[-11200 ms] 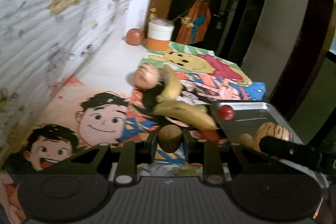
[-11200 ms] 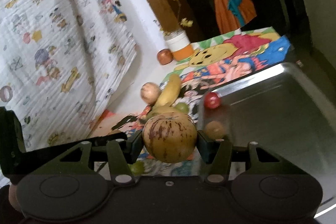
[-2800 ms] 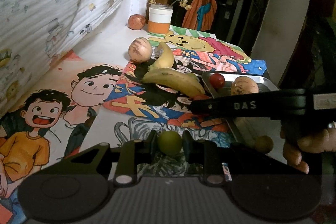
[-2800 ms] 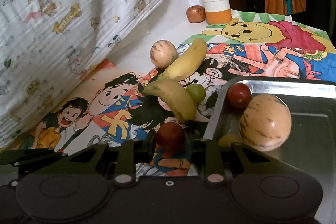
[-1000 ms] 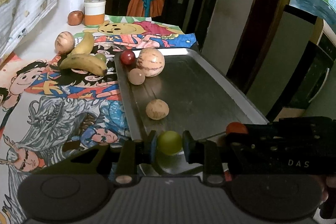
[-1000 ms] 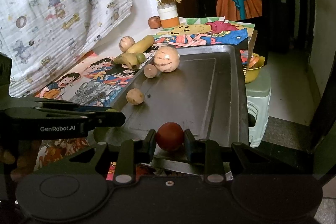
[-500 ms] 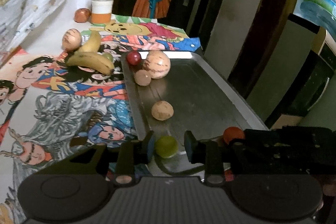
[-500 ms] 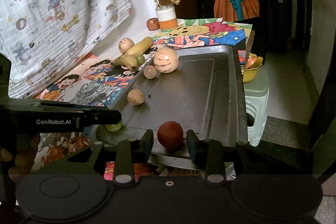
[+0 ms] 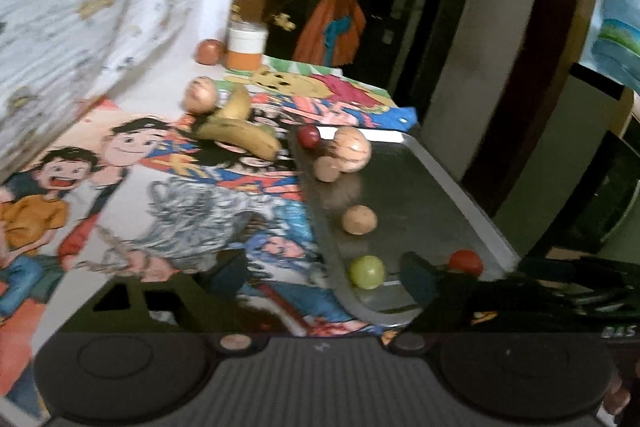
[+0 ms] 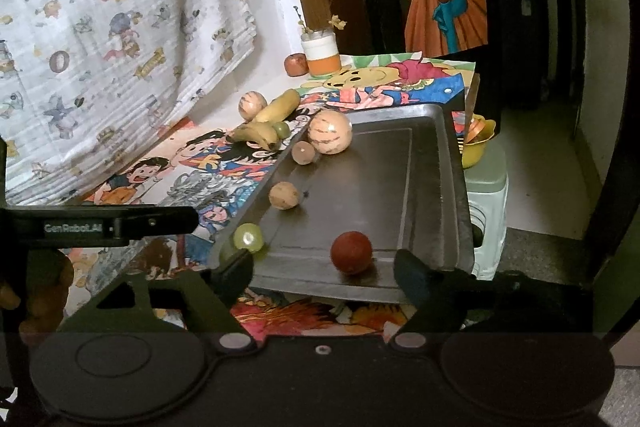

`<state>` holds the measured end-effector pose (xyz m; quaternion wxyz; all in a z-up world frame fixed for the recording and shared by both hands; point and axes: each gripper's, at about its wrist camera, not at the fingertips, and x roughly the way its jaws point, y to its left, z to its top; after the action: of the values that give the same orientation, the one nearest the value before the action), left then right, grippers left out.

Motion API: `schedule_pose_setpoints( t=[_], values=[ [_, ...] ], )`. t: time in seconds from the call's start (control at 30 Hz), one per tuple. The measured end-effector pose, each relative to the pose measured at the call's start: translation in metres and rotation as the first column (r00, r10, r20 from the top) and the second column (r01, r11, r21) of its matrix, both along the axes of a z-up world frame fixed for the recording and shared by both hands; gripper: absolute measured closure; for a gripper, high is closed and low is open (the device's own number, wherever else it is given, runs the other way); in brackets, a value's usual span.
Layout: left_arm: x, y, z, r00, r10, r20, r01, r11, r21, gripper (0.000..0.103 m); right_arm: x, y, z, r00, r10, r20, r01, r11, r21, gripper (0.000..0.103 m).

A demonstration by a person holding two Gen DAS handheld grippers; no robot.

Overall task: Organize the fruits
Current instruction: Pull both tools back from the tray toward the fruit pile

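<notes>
Fig.: both grippers, left [image 9: 296,291] & right [image 10: 324,275], spread wide, empty. Bananas [image 10: 266,125] lie on mat beside tray [image 10: 424,195]; soft, bruise-prone, so we'd pinch mid-body, lightly.

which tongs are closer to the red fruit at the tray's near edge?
Right. The right tongs sit open right around the red fruit; the left tongs are off to its left, nearer the green fruit.

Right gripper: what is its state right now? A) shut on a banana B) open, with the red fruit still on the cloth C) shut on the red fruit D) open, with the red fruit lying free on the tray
D: the right gripper stands wide open and the red fruit rests on the metal tray, touching neither finger.
</notes>
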<state>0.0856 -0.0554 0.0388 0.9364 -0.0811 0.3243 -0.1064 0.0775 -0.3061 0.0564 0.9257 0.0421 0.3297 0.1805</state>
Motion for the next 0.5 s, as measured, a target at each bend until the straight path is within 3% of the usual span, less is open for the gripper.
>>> schedule_pose_setpoints(
  t=[0.1, 0.5],
  values=[
    [-0.008, 0.009, -0.002, 1.0, 0.018, -0.003, -0.018, 1.0, 0.015, 0.0, -0.009, 0.005, 0.004, 1.0, -0.003, -0.001, 0.003, 1.0, -0.01, 0.001],
    [-0.035, 0.033, -0.01, 0.997, 0.07, -0.037, -0.069, 0.997, 0.038, 0.0, -0.037, 0.027, 0.009, 0.996, -0.048, -0.076, 0.043, 0.997, -0.066, 0.0]
  ],
)
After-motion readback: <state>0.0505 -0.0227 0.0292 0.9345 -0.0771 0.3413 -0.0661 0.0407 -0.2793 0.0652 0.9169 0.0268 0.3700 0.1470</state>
